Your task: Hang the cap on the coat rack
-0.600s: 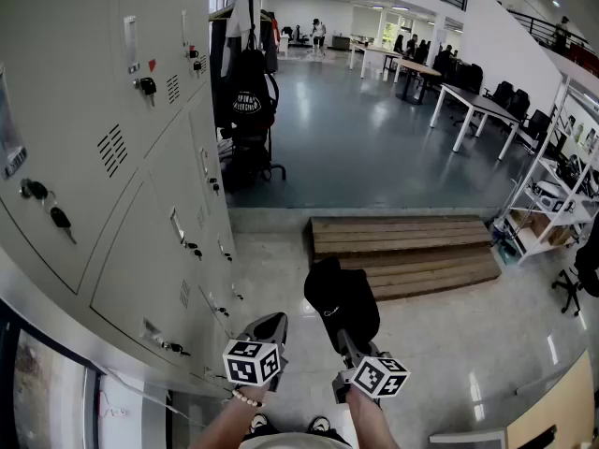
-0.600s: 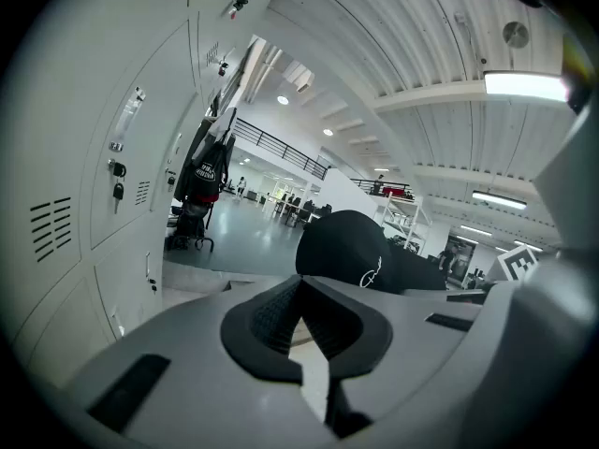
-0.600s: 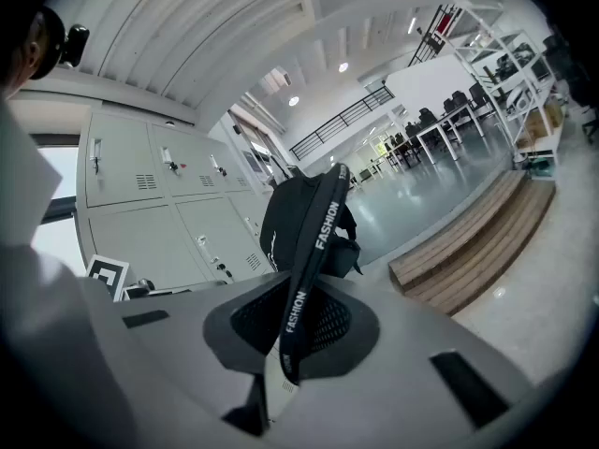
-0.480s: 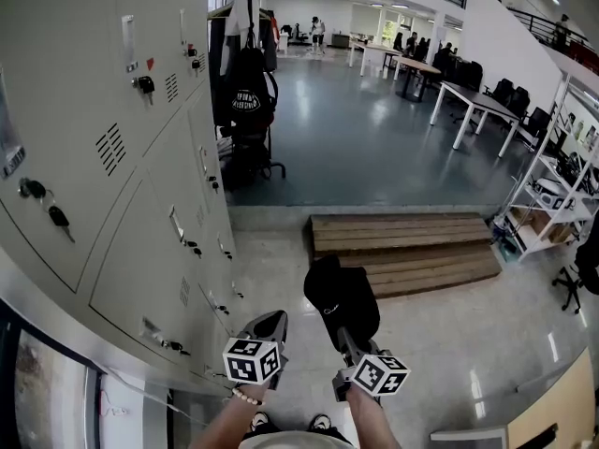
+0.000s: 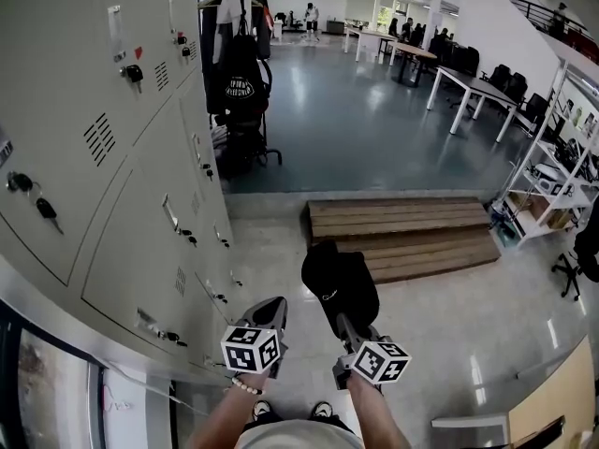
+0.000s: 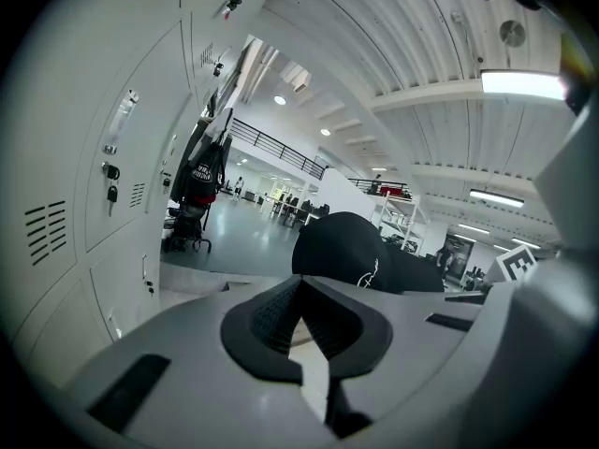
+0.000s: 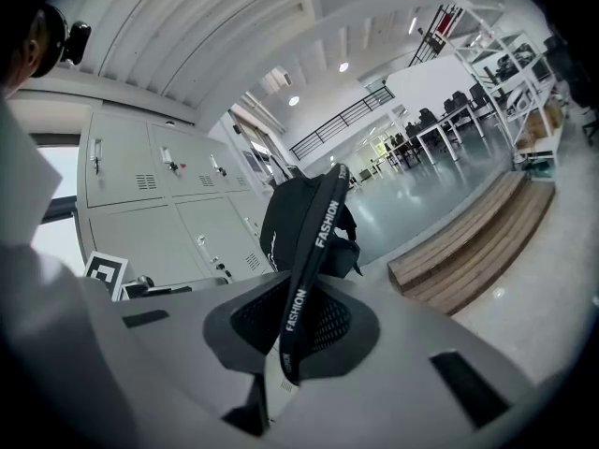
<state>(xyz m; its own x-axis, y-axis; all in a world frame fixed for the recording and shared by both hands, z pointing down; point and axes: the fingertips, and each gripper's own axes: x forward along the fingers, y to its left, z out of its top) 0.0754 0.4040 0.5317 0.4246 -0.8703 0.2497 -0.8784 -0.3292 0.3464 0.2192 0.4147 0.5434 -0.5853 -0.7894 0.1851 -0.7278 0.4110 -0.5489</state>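
**A:** While we are looking down through the head view, where are we carrying the black fabric baseball cap (image 5: 339,286)?

**B:** We are holding it out ahead of us on the right gripper (image 5: 343,325), short of the low wooden steps (image 5: 402,237). The left gripper (image 5: 268,309) is riding just beside it, along the grey metal lockers (image 5: 112,204). The dark coat rack (image 5: 213,1), laden with black bags, is standing well apart at the lockers' far end. So we are judging that only the pick-up is done, and the walk and the hooking are left.

**A:** What are we seeing in the left gripper view?

**B:** We are seeing its jaws pressed together on nothing, with the cap to the right beyond them and the rack far off.

**A:** And in the right gripper view?

**B:** We are pinching the cap's lettered black strap (image 7: 312,260) between closed jaws, and the crown is standing up beyond them.

**A:** What are we finding changed from half a second ago?

**B:** We are finding the rack and steps sitting a little higher in the head view, while the cap and both grippers are keeping their places.
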